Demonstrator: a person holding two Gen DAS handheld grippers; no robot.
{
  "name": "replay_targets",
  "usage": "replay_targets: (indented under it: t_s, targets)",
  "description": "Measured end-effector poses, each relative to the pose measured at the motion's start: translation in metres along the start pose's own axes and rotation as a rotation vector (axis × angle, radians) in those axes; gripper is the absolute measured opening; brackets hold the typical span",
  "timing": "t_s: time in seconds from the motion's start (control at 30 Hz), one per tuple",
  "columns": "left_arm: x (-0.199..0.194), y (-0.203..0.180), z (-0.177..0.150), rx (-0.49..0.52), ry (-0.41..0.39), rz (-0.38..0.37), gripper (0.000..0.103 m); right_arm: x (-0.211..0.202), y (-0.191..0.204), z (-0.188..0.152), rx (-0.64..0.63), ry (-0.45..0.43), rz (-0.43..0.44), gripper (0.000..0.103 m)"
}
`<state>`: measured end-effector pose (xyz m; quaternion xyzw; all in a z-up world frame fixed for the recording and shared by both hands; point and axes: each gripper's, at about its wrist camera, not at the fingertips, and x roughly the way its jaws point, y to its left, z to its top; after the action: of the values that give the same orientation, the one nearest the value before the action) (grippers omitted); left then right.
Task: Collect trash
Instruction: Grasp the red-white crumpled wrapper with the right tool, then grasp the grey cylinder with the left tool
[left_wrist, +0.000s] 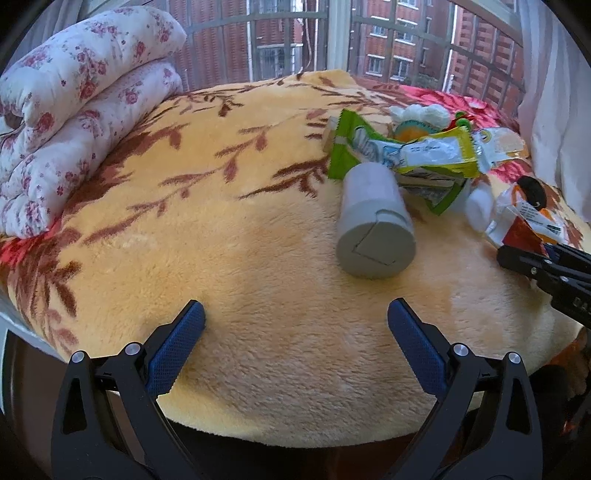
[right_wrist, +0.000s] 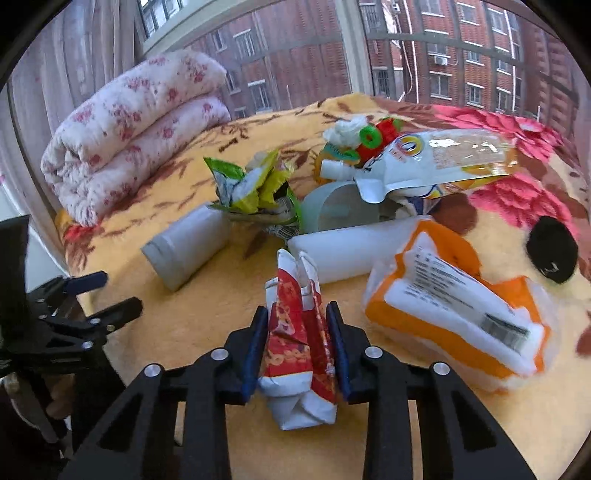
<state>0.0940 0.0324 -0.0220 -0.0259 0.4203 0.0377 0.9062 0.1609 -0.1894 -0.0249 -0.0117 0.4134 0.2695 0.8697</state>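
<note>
A crumpled red and white wrapper (right_wrist: 295, 339) sits between the blue pads of my right gripper (right_wrist: 297, 310), which is shut on it just above the yellow blanket (right_wrist: 207, 306). Beyond it lies a heap of trash: an orange and white packet (right_wrist: 454, 302), a white tube (right_wrist: 351, 251), green snack wrappers (right_wrist: 255, 188), a spouted pouch (right_wrist: 443, 162) and a grey cylinder (right_wrist: 188, 243) on its side. My left gripper (left_wrist: 295, 306) hovers open and empty over bare blanket, with the grey cylinder (left_wrist: 373, 225) ahead to its right. The right gripper (left_wrist: 535, 266) shows at that view's right edge.
A folded floral quilt (left_wrist: 74, 110) lies at the back left of the bed. A knitted toy (right_wrist: 362, 136) and a black round object (right_wrist: 552, 251) sit among the trash. Behind the bed is a barred window (left_wrist: 288, 37). The blanket's front edge drops off just below my left gripper.
</note>
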Motion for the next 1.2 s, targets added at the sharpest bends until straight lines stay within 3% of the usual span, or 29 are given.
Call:
replay_targets:
  t_s: [0.23, 0.5, 0.67, 0.7, 0.73, 0.83, 1.03, 1.2]
  targets:
    - [0.007, -0.021, 0.016, 0.041, 0.013, -0.074, 0.097, -0.049, 0.004, -0.025, 0.033, -0.07, -0.013, 0.033]
    - [0.03, -0.055, 0.049, 0.135, -0.039, -0.033, 0.097, -0.074, 0.003, -0.048, 0.071, -0.109, -0.028, 0.033]
    - [0.057, -0.055, 0.055, 0.15, -0.039, -0.021, 0.094, -0.071, -0.001, -0.052, 0.096, -0.11, -0.035, 0.034]
    - [0.062, -0.054, 0.056, 0.145, -0.039, -0.021, 0.084, -0.07, 0.0, -0.052, 0.092, -0.112, -0.04, 0.034]
    - [0.066, -0.053, 0.056, 0.14, -0.029, -0.031, 0.061, -0.069, 0.0, -0.052, 0.089, -0.113, -0.042, 0.034]
    - [0.076, -0.051, 0.059, 0.121, -0.012, -0.059, 0.046, -0.062, 0.0, -0.051, 0.093, -0.109, -0.034, 0.034]
    - [0.072, -0.058, 0.054, 0.126, -0.059, 0.002, 0.046, -0.057, 0.006, -0.053, 0.092, -0.107, -0.039, 0.034]
    - [0.042, -0.053, 0.046, 0.087, -0.082, -0.031, 0.046, -0.07, 0.015, -0.056, 0.076, -0.126, -0.049, 0.034]
